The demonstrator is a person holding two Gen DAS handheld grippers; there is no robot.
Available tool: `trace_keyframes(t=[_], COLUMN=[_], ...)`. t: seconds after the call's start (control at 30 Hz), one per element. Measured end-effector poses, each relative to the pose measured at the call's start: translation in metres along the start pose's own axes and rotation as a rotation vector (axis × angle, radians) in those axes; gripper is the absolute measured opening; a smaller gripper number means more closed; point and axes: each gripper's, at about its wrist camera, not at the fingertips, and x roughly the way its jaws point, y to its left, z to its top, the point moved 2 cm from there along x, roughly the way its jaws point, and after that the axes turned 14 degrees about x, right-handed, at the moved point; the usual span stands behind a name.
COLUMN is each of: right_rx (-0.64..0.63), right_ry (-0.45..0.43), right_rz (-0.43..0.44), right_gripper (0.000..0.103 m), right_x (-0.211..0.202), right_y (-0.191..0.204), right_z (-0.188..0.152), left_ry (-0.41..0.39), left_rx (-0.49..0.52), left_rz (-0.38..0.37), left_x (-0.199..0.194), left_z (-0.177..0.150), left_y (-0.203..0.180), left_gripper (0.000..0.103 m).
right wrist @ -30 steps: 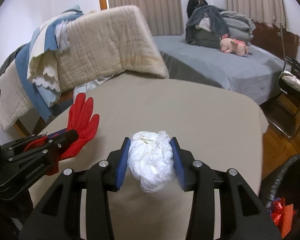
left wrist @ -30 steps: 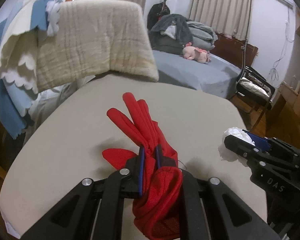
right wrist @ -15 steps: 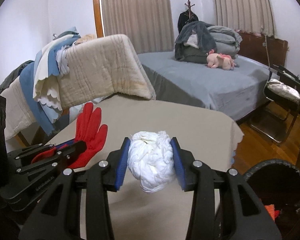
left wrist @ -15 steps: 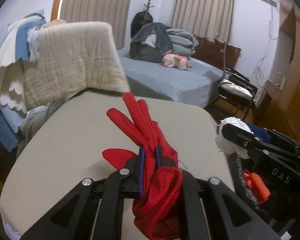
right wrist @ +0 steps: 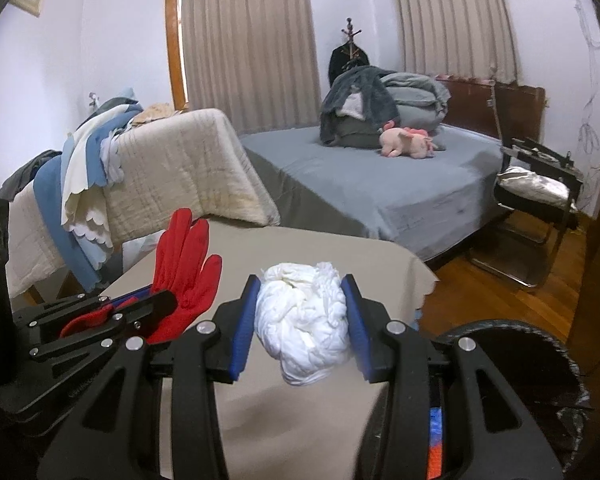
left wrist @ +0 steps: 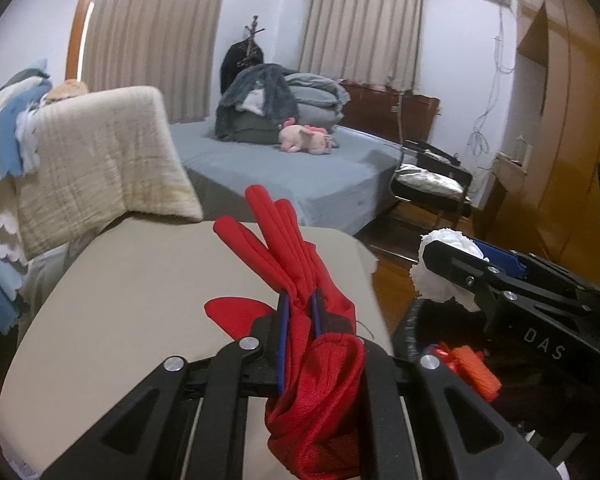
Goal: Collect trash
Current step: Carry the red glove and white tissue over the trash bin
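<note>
My left gripper (left wrist: 299, 305) is shut on a red glove (left wrist: 300, 280) and holds it above the right part of the beige table (left wrist: 140, 280). My right gripper (right wrist: 300, 292) is shut on a white crumpled tissue ball (right wrist: 306, 320), held over the table's right edge (right wrist: 400, 264). The glove (right wrist: 188, 256) and left gripper (right wrist: 156, 300) show at the left of the right wrist view. The tissue ball (left wrist: 440, 256) and right gripper (left wrist: 472, 256) show at the right of the left wrist view. A black trash bin (right wrist: 540, 344) stands below right, with orange trash (left wrist: 472, 368) inside.
A chair draped with beige and blue blankets (right wrist: 148, 184) stands behind the table. A grey bed (right wrist: 380, 176) with piled clothes and a pink plush toy (right wrist: 408, 142) lies beyond. A black chair (right wrist: 540, 188) stands on the wooden floor at right.
Both grippers have lifted and moved right with the glove and the tissue ball still held. The table has dropped lower in view and the trash bin has come into sight below right.
</note>
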Motion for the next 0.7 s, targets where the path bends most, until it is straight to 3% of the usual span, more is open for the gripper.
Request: trace_keyframes(t=[0.7], right_rx=[0.067], right_ry=[-0.086], right_rz=[-0.175], right_gripper=[0.040], right_x=[-0.062], right_y=[-0.089], right_z=[0.009], left_ry=[-0.041], left_rx=[0.105], left_rz=[-0.200], left_x=[0.013], left_z=[0.028], left_y=[-0.098], left_gripper=[0.011])
